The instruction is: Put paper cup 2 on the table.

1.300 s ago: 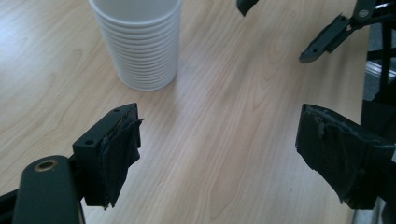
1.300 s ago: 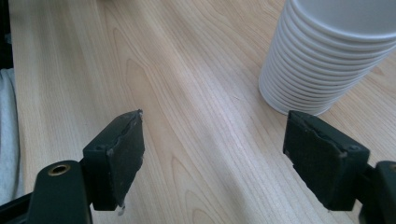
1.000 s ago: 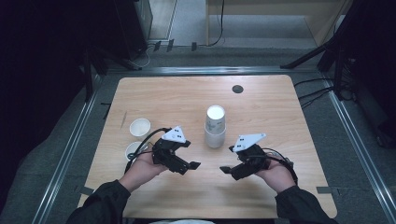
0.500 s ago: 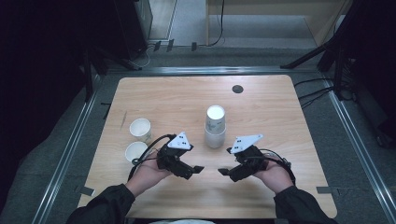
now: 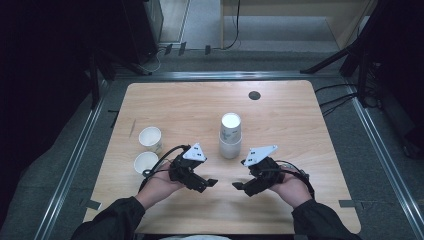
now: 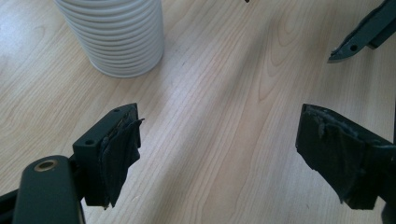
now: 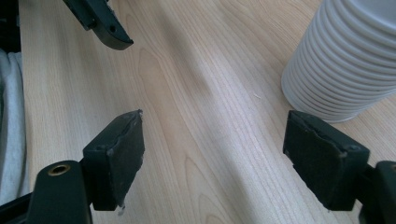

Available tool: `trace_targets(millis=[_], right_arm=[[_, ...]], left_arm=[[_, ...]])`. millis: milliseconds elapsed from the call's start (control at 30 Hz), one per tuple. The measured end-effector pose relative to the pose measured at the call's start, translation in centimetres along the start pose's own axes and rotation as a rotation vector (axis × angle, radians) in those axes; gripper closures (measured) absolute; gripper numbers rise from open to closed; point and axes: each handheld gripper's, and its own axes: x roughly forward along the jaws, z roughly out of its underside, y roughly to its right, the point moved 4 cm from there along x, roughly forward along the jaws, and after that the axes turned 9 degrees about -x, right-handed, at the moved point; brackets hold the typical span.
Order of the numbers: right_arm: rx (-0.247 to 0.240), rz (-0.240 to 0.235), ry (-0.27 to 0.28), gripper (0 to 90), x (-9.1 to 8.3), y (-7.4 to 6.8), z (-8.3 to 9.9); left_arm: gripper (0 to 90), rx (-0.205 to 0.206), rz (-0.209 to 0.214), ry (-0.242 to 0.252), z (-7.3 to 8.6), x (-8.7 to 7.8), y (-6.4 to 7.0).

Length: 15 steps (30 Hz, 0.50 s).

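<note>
— Both grippers, how did they stand?
— Left gripper [image 5: 207, 184] and right gripper [image 5: 239, 185] hovered low over the table [image 5: 300, 120], jaws spread wide, holding nothing, tips facing each other.
— And the cups?
— The stack of cups [image 5: 230, 135] stood upright at twelve o'clock from them; two single cups [image 5: 150, 138] sat at ten o'clock.

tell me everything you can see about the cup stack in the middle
The cup stack is a tall upright nest of white cups, paper by the look, with many rims ringed down its side. It stands mouth-up on the wooden table, between and just beyond the left gripper and right gripper. Both have open jaws; neither touches it.
</note>
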Motion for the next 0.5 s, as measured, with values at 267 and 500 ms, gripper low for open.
trace_targets(millis=[267,500], right_arm=[[-0.012,-0.002,-0.002,21.1,0.07,0.02,0.03],[-0.012,-0.002,-0.005,21.1,0.1,-0.02,0.05]], left_arm=[[14.0,0.006,0.005,-0.013,0.14,0.24,0.03],[14.0,0.013,0.006,-0.023,0.24,0.41,0.1]])
